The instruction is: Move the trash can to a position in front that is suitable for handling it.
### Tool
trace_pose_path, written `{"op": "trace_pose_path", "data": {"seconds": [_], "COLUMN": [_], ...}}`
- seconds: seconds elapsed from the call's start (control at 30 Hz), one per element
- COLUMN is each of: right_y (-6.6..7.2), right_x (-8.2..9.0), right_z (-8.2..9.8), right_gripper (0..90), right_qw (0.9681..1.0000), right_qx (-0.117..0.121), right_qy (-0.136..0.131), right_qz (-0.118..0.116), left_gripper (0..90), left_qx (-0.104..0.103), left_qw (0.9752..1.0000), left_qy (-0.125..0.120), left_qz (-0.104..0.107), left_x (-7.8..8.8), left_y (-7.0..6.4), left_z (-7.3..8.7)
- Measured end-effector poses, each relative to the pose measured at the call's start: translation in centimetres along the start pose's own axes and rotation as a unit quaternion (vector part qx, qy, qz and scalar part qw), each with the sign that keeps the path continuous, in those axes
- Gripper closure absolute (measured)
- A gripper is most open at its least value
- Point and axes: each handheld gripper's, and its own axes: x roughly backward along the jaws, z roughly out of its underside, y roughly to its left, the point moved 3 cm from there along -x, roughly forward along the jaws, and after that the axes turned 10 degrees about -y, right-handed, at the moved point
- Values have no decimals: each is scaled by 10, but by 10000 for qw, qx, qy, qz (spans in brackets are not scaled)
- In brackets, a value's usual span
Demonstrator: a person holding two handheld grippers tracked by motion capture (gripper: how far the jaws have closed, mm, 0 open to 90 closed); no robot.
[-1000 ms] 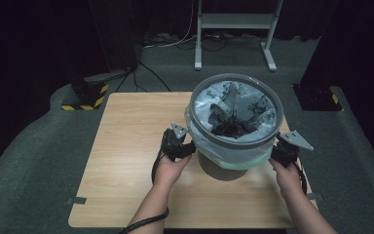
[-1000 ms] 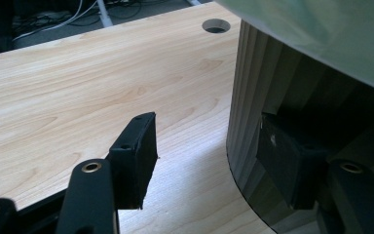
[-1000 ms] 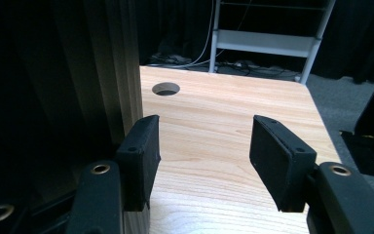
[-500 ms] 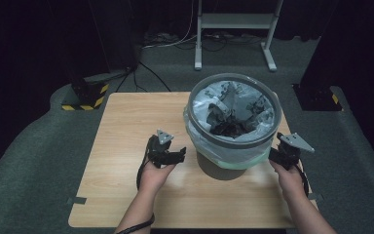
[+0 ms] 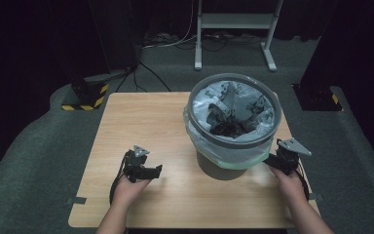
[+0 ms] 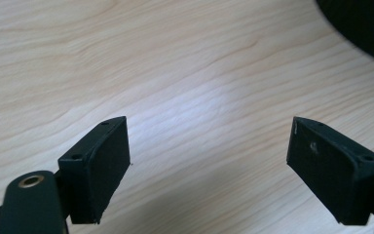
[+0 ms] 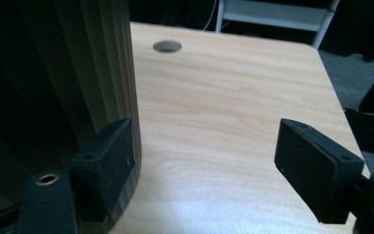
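Standing on table point(image 5: 141, 122): one lined bin point(image 5: 231, 124); two grippers, left point(image 5: 157, 170), right point(image 5: 268, 160)

A wooden table point(image 5: 141, 122) stands on grey carpet point(image 5: 29, 161), a white metal stand point(image 5: 233, 22) beyond, cables point(image 5: 175, 44) seemingly near it.

Beside my black right gripper point(image 7: 202, 168) stands a grey ribbed bin point(image 5: 214, 165), its liner point(image 5: 233, 105) pale grey; pale woodgrain table point(image 6: 185, 73) under my jaws.

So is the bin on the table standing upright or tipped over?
Upright. The bin stands on its base on the table, its bag-lined rim facing up.
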Motion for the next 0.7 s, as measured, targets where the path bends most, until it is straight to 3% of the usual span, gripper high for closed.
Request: {"op": "trace_pose_path", "data": {"seconds": [0.07,0.1,0.2,0.27,0.3,0.33,0.4,0.53,0.7], "right_y": [0,0,0,0,0,0,-2,-2,1], "right_x": [0,0,0,2,6,6,14,25,34], "right_z": [4,11,24,28,37,37,47,54,58], "right_gripper": [222,219,206,204,190,190,202,193,153], "right_qw": [9999,9988,9955,9944,9918,9918,9876,9882,9889], "right_qx": [-5,-45,-142,-104,-50,-50,-62,-4,-21], "right_qy": [148,481,921,1038,1264,1264,1565,1522,1484], "right_qz": [-4,2,-176,-163,-180,-180,-129,-181,-72], "left_gripper": [156,153,149,148,145,145,110,89,14], "left_qx": [21,41,122,140,136,81,156,137,81], "left_qw": [10000,9999,9997,9996,9995,9992,9989,9986,9992], "left_qy": [3,33,101,136,179,246,318,382,311], "left_qz": [-51,-101,-192,-212,-226,-295,-310,-335,-235], "left_x": [0,-1,-6,-7,-10,-12,-17,-20,-19], "left_y": [5,9,11,12,11,11,11,11,11], "left_z": [6,10,16,17,19,21,21,20,25]}}
